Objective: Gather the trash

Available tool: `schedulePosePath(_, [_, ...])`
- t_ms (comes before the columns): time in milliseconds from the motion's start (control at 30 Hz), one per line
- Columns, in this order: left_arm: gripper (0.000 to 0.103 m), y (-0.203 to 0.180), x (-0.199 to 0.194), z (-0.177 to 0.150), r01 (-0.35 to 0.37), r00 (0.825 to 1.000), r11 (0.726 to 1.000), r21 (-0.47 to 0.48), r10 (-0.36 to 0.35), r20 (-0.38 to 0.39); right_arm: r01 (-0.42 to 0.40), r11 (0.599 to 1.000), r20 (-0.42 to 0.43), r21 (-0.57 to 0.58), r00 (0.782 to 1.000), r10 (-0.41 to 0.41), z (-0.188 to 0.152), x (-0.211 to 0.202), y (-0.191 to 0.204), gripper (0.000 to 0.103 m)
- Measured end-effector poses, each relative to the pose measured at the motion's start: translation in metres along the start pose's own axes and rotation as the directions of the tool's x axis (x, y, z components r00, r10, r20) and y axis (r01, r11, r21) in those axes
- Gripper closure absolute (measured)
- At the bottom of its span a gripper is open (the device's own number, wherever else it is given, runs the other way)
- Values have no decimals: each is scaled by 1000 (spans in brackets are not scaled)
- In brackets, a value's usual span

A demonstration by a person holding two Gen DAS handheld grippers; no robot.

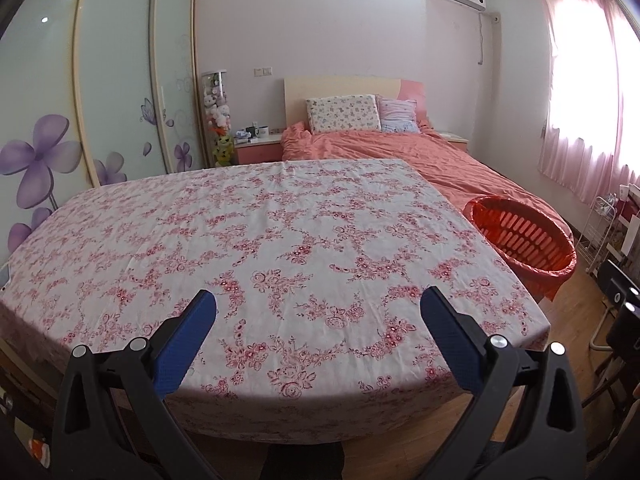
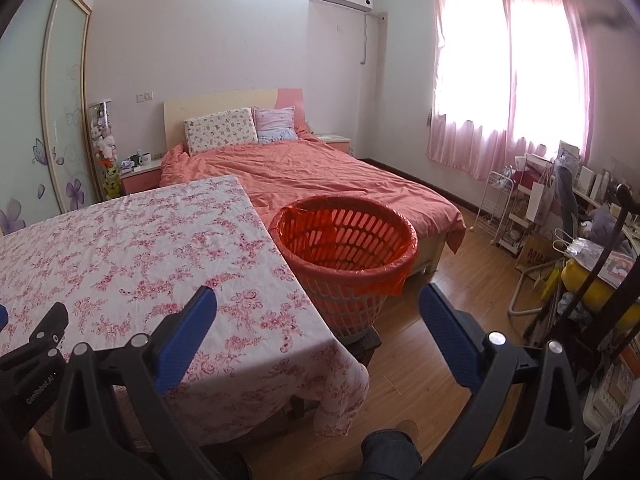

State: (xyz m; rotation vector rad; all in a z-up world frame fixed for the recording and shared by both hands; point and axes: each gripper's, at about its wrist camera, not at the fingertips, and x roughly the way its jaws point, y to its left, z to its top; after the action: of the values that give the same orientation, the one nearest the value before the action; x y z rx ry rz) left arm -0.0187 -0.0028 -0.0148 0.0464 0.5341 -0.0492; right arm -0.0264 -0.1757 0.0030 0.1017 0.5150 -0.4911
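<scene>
Both grippers, left (image 1: 318, 300) and right (image 2: 318, 300), are hovering wide open and empty; no trash showing on table (image 1: 280, 216), so probably scanning near basket (image 2: 344, 240) next.

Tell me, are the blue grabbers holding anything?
No, nothing. The left gripper and right gripper are both open and empty.

daylight poured through the pink curtains (image 2: 508, 80), blowing the window out to white glare. the room was evenly bright, with soft shadows. fisheye warping bent the wardrobe doors (image 1: 100, 80), and the corners vignetted dark.
</scene>
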Motion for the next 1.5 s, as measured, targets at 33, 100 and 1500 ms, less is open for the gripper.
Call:
schedulePosePath(33, [2,0,0,0,-2,1000,1000,0,2,-4,5,1000,-7,1,1000,-5,0,1,0,4])
schedulePosePath(100, [2,0,-1,0,-9,1000,1000,-2,9,-8,13,1000,-19,2,1000,-13,-1,2,-1,4])
schedulePosePath(1500, [2,2,-14,7,-7,1000,1000,-23,8,28,5,1000,-32,6,999,-5,2,-1,0,4])
